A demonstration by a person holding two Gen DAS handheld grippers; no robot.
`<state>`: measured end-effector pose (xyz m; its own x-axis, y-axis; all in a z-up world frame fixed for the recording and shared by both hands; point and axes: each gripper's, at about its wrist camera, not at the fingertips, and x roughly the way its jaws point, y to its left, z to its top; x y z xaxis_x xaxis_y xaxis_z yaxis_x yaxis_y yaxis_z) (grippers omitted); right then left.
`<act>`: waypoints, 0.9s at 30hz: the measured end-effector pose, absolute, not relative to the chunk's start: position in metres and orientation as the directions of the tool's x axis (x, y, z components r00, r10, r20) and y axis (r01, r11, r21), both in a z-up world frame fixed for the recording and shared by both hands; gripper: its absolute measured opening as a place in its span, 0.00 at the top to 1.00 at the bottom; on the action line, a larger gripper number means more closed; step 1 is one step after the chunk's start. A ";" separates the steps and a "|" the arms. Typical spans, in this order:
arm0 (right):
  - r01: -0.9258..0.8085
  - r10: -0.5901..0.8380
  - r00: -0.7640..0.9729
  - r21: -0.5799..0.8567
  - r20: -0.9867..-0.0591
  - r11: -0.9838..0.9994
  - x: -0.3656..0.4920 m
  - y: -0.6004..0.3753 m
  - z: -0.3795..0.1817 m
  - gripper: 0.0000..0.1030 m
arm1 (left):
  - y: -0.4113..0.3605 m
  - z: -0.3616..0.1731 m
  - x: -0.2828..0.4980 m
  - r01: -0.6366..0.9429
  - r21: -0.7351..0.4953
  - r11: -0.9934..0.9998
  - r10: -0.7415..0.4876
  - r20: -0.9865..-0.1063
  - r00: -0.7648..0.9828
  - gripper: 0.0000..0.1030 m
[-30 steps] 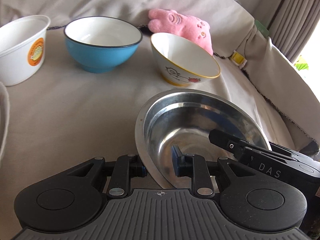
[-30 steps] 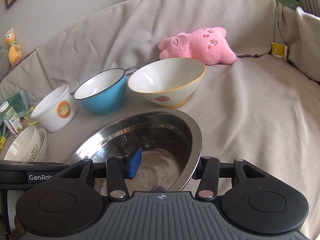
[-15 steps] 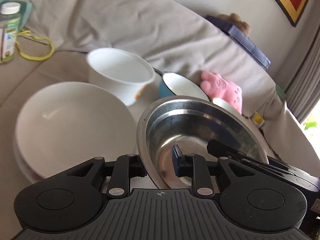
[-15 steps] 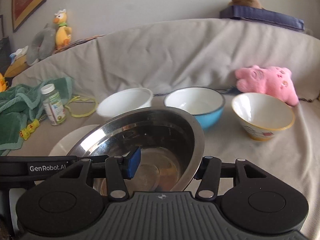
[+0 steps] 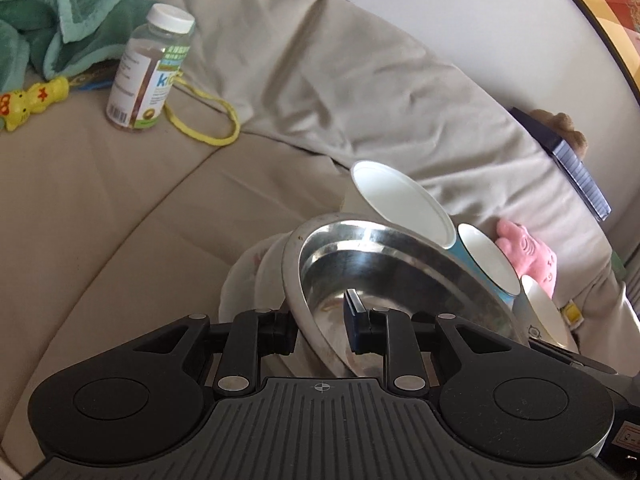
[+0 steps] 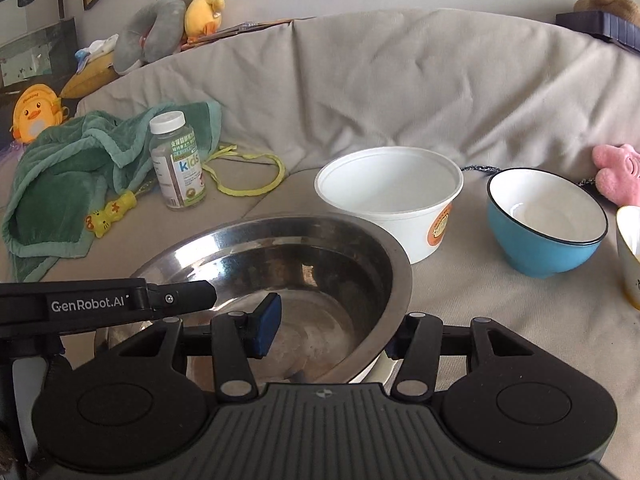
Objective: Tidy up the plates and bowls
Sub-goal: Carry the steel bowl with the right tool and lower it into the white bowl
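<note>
Beige cloth (image 5: 120, 208) covers the couch seat and back.

Left wrist view: left gripper (image 5: 320, 326) clenched on the near rim of the steel bowl (image 5: 380, 276), one finger outside, blue pad inside. Bowl tilted, held over a white plate (image 5: 240, 280). Behind the steel bowl: white paper tub (image 5: 400, 204), blue bowl (image 5: 486, 258), yellow-rimmed bowl (image 5: 544, 312), pink plush (image 5: 528, 254). Far left of the bowl: vitamin bottle (image 5: 148, 68), green towel (image 5: 60, 24).

Right wrist view: right gripper (image 6: 332, 330) grasps the steel bowl's (image 6: 304, 264) opposite rim, pad inside, other finger outside. Left gripper's finger (image 6: 180, 300) reaches in from the bowl's left. Paper tub (image 6: 392, 200) just behind the bowl, blue bowl (image 6: 548, 228) to its right.
</note>
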<state>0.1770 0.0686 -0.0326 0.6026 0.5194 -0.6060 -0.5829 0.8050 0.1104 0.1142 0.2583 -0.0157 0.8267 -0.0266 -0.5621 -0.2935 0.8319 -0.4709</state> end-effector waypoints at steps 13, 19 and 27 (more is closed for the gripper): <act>-0.548 0.502 0.606 0.134 -0.617 0.826 0.191 0.061 -0.037 0.48 | 0.266 -0.022 0.117 -0.332 -0.473 0.817 0.008 -0.565 0.825 0.75; -0.523 0.493 0.581 0.168 -0.648 0.836 0.199 0.052 -0.050 0.48 | 0.265 -0.019 0.115 -0.347 -0.463 0.816 0.036 -0.558 0.829 0.75; -0.511 0.502 0.589 0.190 -0.633 0.838 0.200 0.039 -0.048 0.48 | 0.267 -0.018 0.115 -0.367 -0.473 0.801 0.051 -0.557 0.829 0.77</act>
